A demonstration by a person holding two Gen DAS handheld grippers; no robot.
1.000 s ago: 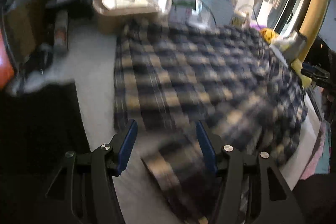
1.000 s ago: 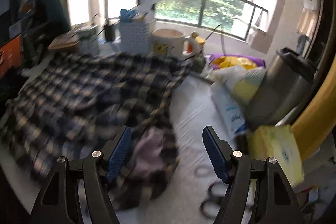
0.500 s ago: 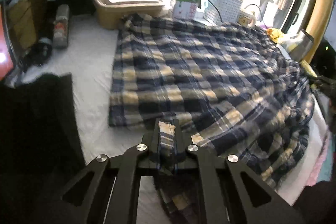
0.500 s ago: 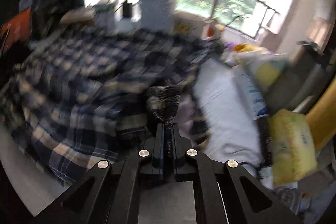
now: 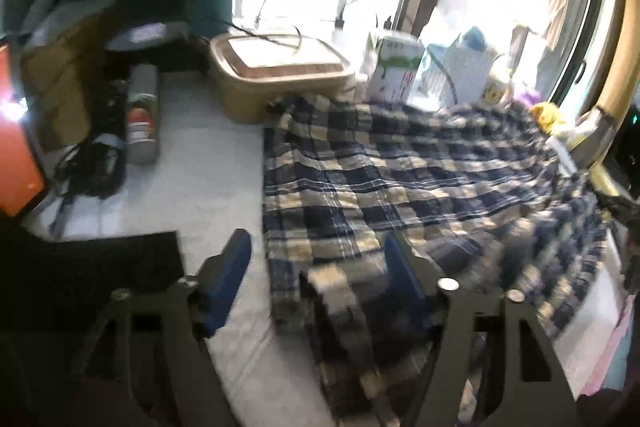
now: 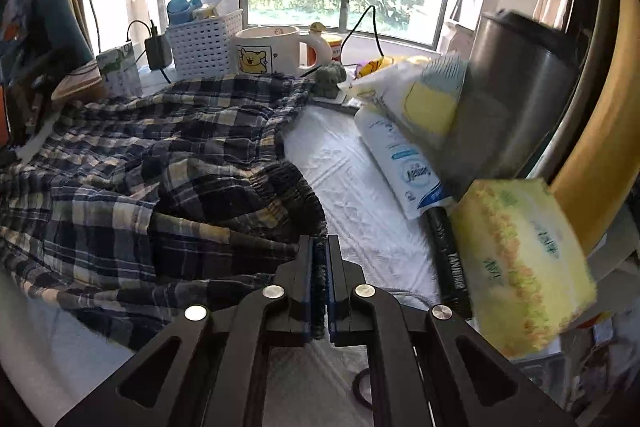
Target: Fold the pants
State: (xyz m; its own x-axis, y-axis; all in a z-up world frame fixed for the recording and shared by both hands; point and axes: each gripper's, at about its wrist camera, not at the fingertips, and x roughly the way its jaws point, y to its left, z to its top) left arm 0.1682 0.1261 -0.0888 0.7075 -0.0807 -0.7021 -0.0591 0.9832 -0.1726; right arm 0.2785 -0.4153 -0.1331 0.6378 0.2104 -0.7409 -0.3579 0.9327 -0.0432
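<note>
Half a second ago the left gripper [image 5: 316, 267] was clamped on the plaid pants [image 5: 400, 179]; its fingers have just been opening and now stand wide, a blurred hem lying loose between them. The right gripper [image 6: 319, 247], angled downward, pinches the elastic waistband tight. The pants sprawl over the white counter [image 6: 360, 195]; labels are too blurred to read.

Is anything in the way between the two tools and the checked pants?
Nothing visible. The right tool is already shut on the edge of the plaid pants. The left tool has just been opening, and a fold of the pants lies loose between its fingers.
</note>
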